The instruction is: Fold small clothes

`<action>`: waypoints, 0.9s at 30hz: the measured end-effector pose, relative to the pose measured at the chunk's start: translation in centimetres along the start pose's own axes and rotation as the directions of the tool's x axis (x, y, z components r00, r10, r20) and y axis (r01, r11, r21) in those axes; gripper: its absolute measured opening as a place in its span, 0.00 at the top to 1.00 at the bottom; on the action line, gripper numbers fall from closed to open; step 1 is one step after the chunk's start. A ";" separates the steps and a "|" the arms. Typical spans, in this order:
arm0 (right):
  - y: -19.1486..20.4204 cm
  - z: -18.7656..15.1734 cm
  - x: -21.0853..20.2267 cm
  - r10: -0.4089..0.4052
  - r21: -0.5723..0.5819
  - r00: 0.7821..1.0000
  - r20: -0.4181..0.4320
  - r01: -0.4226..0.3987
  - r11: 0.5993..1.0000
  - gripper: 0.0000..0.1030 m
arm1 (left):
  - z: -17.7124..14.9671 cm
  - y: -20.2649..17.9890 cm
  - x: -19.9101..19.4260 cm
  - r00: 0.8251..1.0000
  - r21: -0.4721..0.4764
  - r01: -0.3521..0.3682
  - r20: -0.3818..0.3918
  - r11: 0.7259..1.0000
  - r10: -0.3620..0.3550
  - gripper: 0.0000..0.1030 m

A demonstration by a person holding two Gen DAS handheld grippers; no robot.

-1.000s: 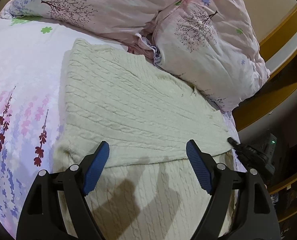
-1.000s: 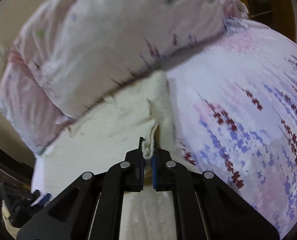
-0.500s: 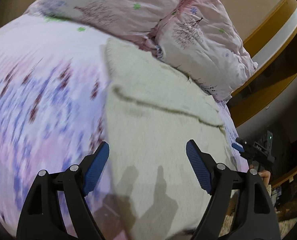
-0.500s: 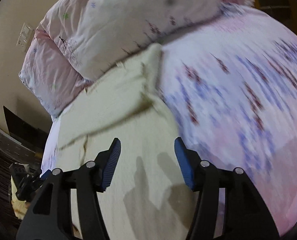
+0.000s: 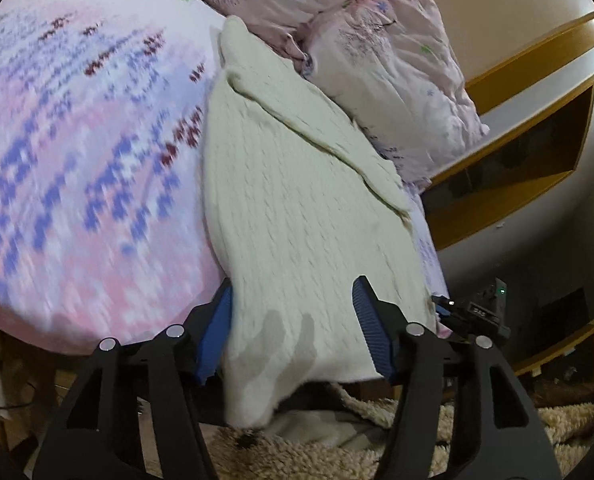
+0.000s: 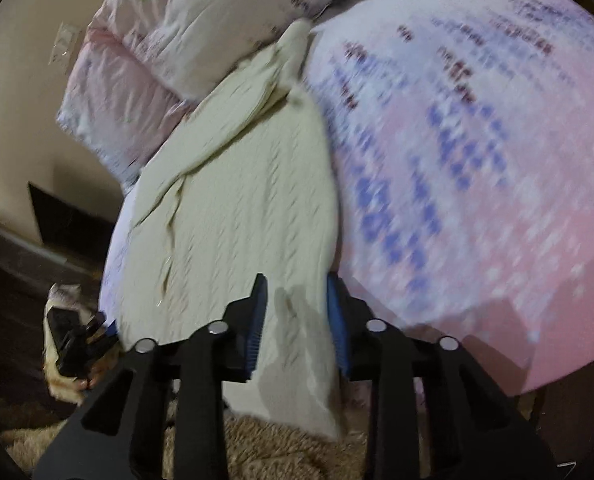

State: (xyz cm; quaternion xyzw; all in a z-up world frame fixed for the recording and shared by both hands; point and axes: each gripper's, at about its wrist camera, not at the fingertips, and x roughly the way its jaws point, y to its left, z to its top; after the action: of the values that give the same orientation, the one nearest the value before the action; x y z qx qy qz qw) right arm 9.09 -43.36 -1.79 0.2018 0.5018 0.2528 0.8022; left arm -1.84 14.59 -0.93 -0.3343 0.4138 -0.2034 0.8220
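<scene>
Cream knit garment [image 5: 297, 208] lies half-folded on the bed [image 5: 77, 160], hem unfolded, as left tool [image 5: 293, 328] and right tool [image 6: 297, 320], closing, straddle it unpinched.

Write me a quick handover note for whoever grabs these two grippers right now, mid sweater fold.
Left gripper: jaws apart and just closing, sweater hem between them, not pinched.
Right gripper: the same, jaws narrower, astride the hem's other corner.
Cream knit sweater lies on the floral bedsheet, hem hanging over the bed edge, far end against the pillows.
Done: top part folded over.
Left: probably grip the hem and fold it up.
</scene>
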 end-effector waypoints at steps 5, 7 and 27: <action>1.0 -1.3 0.1 0.039 -0.048 0.996 -0.083 -0.043 0.998 0.78 | -1.4 -0.3 0.3 0.996 -0.038 0.064 -0.056 0.997 -0.066 0.51; 1.6 -1.9 0.2 0.026 -0.088 0.993 -0.117 -0.036 0.995 0.78 | -1.8 -0.5 0.5 0.995 -0.035 0.065 -0.080 0.997 -0.067 0.55; 7.8 1.9 -3.0 -0.027 -0.349 0.969 0.246 0.114 0.930 0.93 | 3.7 -3.3 -0.6 0.996 0.133 -0.087 0.034 0.987 0.084 0.95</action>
State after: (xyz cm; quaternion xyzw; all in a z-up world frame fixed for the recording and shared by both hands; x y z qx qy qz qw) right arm 8.10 -39.17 5.59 0.0615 0.3547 0.2855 0.8882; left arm 0.64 14.10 3.35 -0.2630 0.4014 -0.1905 0.8564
